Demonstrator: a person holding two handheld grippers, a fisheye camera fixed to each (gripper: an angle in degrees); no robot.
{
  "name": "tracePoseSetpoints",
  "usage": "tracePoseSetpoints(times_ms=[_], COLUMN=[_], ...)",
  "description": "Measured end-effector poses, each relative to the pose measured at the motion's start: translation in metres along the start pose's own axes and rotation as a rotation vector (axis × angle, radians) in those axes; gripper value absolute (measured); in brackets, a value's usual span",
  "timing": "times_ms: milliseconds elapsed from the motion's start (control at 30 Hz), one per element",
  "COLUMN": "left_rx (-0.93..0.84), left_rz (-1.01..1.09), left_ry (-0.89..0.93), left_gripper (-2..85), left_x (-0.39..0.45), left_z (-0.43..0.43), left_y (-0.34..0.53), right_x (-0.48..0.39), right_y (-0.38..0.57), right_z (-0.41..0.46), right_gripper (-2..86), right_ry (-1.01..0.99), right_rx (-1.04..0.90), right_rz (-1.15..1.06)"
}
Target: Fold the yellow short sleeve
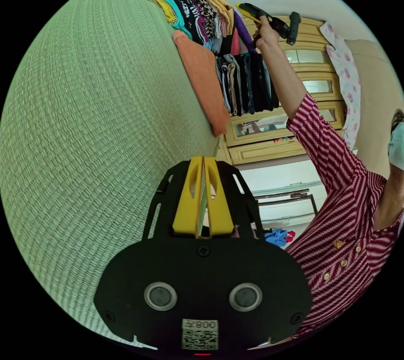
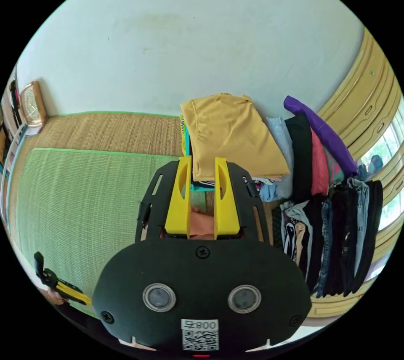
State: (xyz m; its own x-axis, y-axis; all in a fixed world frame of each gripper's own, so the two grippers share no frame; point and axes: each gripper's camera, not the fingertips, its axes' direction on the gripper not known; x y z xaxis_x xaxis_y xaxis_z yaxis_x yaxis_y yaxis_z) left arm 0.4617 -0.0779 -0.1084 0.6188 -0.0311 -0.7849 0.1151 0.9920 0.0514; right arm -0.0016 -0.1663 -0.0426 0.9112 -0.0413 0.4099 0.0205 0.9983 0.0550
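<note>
The green mat (image 2: 84,200) lies bare and open on the left, giving free passage. To its right, the stacked clothes (image 2: 320,217) and the folded yellow short sleeve (image 2: 231,137) on top block the way, backed by the wall (image 2: 189,32).

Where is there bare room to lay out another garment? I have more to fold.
The green mat lies bare from the wall-side brown strip to the clothes. It is crowded at the mat's end: the folded yellow shirt tops a stack, an orange cloth lies beside it, and dark folded clothes run along the cabinet.
</note>
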Motion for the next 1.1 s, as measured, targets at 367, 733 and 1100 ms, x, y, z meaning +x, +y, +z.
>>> tracePoseSetpoints(times_ms=[367,733,1100], left_rx=[0.022,0.160,0.387], left_rz=[-0.022,-0.047,-0.166], left_ry=[0.046,0.059,0.176], left_gripper=[0.3,0.6,7.2], left_x=[-0.070,-0.120,-0.179], left_z=[-0.017,-0.076,-0.141], left_y=[0.035,0.083,0.173], right_x=[0.004,-0.013,-0.077], right_y=[-0.011,0.065,0.162], right_z=[0.015,-0.072,-0.139], right_gripper=[1.2,0.4,0.4], right_ry=[-0.020,-0.472,-0.874], right_rx=[-0.053,0.051,-0.101], right_rz=[0.048,-0.044,-0.129])
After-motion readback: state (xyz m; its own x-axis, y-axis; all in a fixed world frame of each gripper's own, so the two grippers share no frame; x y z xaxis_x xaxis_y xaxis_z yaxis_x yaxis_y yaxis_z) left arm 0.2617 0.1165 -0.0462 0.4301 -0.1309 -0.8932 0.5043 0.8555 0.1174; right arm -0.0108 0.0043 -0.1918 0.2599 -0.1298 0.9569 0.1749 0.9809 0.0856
